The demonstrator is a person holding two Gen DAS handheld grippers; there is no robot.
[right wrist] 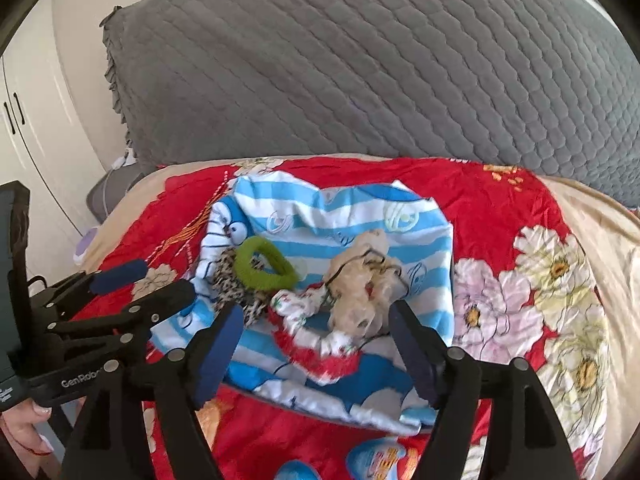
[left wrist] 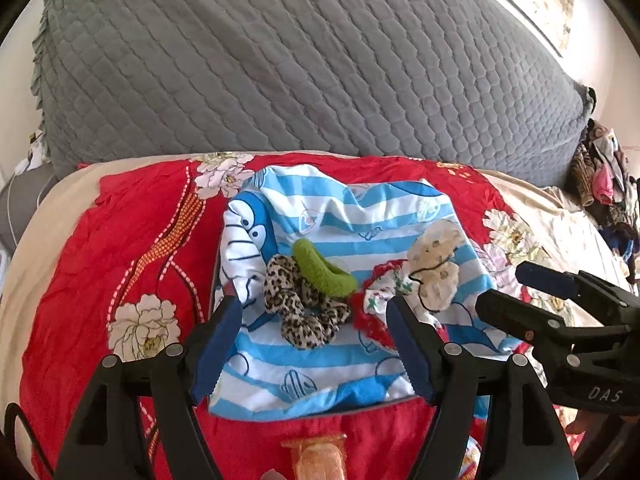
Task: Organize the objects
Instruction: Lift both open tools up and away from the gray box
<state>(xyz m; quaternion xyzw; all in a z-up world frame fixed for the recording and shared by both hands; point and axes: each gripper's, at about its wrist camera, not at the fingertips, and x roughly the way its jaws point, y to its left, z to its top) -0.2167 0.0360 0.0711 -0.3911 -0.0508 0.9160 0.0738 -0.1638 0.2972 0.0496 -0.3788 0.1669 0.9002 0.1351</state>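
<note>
4 hair scrunchies lie together on a blue-and-white striped cloth (left wrist: 320, 360), which is spread on the red flowered bedcover (left wrist: 120, 260). From left to right they are the leopard-print scrunchie (left wrist: 304, 312), the green scrunchie (left wrist: 324, 268) resting partly on it, the red-and-white scrunchie (left wrist: 376, 304), and the cream dotted scrunchie (left wrist: 436, 272).

All of them look very light and soft, and they should squash easily when pinched. I think they are not fragile and not slippery, because the fabric is gathered and gives grip. The best hold is probably across 1 side of the ring, on a part that is free from its neighbours; otherwise 2 may come up together. The cream one seems to carry a thin black cord, which could catch.

The left gripper (left wrist: 316, 344) stands open above the leopard one, holding nothing. The right gripper (right wrist: 316, 344) is open too, empty, with the red-and-white one lying between its fingers.
</note>
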